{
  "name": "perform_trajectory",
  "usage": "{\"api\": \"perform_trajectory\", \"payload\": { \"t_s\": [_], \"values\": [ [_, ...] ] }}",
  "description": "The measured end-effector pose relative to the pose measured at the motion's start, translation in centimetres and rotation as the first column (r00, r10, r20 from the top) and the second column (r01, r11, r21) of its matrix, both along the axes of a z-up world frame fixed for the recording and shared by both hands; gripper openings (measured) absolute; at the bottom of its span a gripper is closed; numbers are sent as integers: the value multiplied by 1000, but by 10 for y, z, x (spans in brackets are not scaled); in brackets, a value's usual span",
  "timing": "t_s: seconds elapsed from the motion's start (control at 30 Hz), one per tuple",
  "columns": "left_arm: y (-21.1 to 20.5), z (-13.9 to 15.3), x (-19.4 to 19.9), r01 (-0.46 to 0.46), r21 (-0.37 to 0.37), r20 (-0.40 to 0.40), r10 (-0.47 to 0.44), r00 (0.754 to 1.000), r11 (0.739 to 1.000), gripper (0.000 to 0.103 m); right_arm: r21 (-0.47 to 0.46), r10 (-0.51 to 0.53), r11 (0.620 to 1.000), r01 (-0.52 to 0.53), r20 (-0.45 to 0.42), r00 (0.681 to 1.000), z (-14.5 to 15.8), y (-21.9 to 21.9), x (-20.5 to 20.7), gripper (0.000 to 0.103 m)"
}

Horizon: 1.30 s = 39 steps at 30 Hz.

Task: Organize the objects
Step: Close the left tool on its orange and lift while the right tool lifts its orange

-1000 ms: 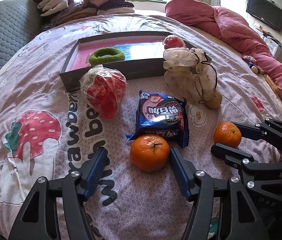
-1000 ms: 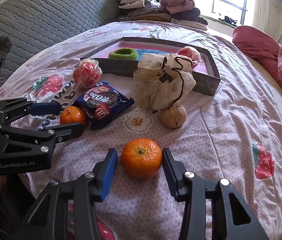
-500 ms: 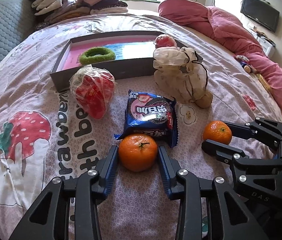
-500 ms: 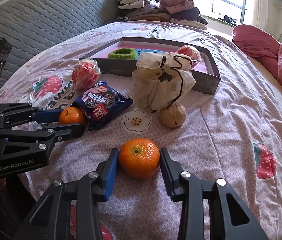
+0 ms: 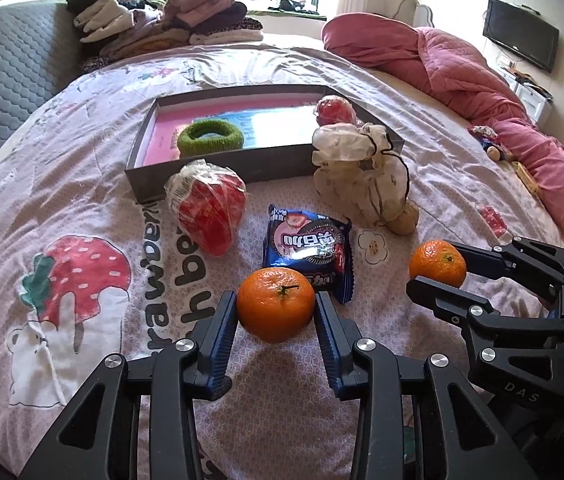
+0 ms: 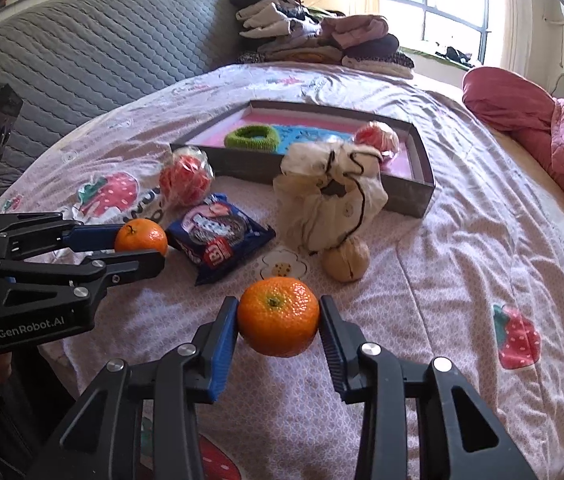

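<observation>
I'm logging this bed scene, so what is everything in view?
tangerines: 2, orange, one in each gripper
cookie pack: 1, blue, mid-bed
red bags: 2, one before tray, one in it
scrunchie: 1, green, in tray
tray: 1, grey, pink inside
pouch: 1, cream, by tray
walnut: 1, tan, beside pouch
clothes: pile, mixed, far end
quilt: 1, pink, bed's right
TV: 1, black, wall
left gripper: shut on tangerine
right gripper: shut on tangerine
</observation>
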<state>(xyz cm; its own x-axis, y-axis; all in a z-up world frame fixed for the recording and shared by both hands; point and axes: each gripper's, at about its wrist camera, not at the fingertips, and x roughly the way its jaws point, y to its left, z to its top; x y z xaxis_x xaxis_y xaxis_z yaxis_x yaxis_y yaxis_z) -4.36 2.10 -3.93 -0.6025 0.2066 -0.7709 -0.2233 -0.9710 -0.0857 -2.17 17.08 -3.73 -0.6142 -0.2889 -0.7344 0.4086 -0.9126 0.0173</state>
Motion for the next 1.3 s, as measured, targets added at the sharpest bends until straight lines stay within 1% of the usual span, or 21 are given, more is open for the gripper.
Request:
{"api": "perform_trajectory", "payload": {
  "t_s": [0.23, 0.63, 1.03, 1.3],
  "values": [
    [-1, 13, 5, -6, 6, -28, 6, 1000, 1000, 40, -8, 0, 1000, 0, -40, 999, 14, -5, 3, 40],
    [-5, 27, 5, -20, 2, -78, 20, 997, 1000, 40, -57, -6, 998, 1, -80, 997, 34, -6, 0, 40],
    [-13, 38, -10, -33, 18, -109, 35, 993, 999, 40, -73, -3, 997, -6, -113, 994, 48, -9, -10, 40],
    [-14, 51, -22, -31, 16, -149, 33, 988, 999, 40, -79, -11, 997, 2, -124, 992, 54, -7, -18, 40]
  ]
}}
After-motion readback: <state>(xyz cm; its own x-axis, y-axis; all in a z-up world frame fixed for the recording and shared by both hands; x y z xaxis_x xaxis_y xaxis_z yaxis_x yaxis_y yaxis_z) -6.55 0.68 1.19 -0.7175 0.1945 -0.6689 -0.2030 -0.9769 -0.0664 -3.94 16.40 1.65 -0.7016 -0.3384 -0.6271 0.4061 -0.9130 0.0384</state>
